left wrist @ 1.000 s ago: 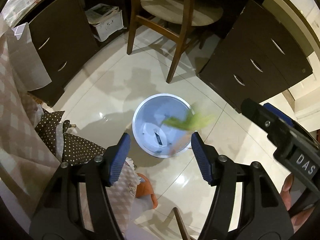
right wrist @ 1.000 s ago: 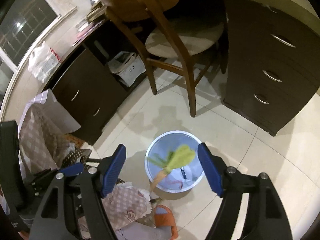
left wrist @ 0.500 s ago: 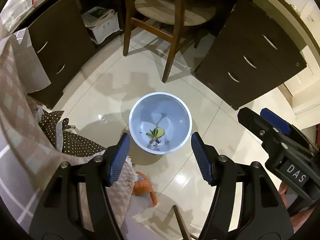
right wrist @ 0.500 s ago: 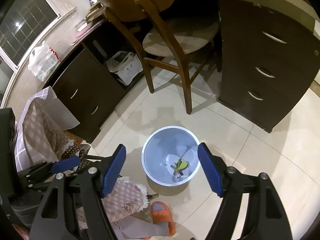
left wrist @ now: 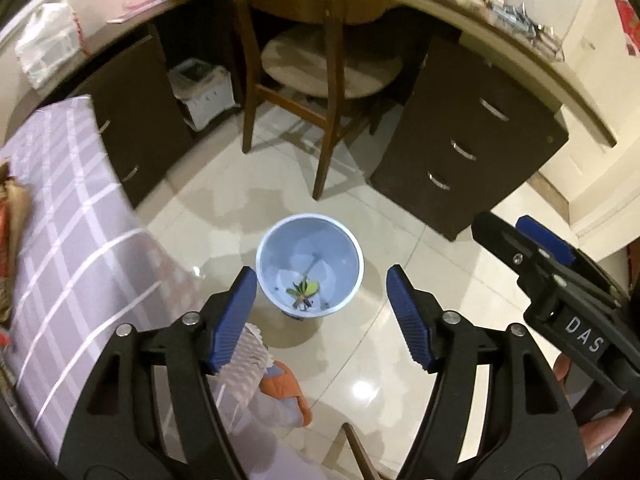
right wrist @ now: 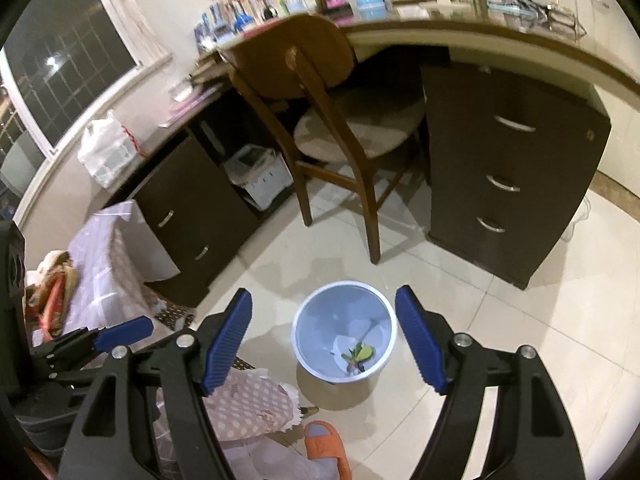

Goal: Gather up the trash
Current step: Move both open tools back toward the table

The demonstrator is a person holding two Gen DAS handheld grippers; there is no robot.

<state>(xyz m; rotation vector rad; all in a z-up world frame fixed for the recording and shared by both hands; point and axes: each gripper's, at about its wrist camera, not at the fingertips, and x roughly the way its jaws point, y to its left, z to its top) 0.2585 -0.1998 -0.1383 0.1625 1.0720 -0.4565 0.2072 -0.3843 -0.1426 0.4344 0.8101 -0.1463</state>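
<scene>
A white trash bin (left wrist: 352,280) stands on the tiled floor; it also shows in the right wrist view (right wrist: 384,308). A green leafy scrap (left wrist: 305,289) lies on white paper at its bottom, also seen in the right wrist view (right wrist: 359,354). My left gripper (left wrist: 320,316) is open and empty, high above the bin. My right gripper (right wrist: 324,332) is open and empty, also high above the bin. The right gripper shows at the right edge of the left wrist view (left wrist: 540,256).
A wooden chair (right wrist: 332,120) stands at a curved desk with dark drawer units (right wrist: 504,168). A table with a checked cloth (left wrist: 72,232) is on the left. An orange slipper (right wrist: 326,444) lies on the floor near the bin.
The green scrap fell from the air into the bin and now lies at its bottom. Both grippers have risen and tilted up, so the bin looks smaller and the desk top shows.
</scene>
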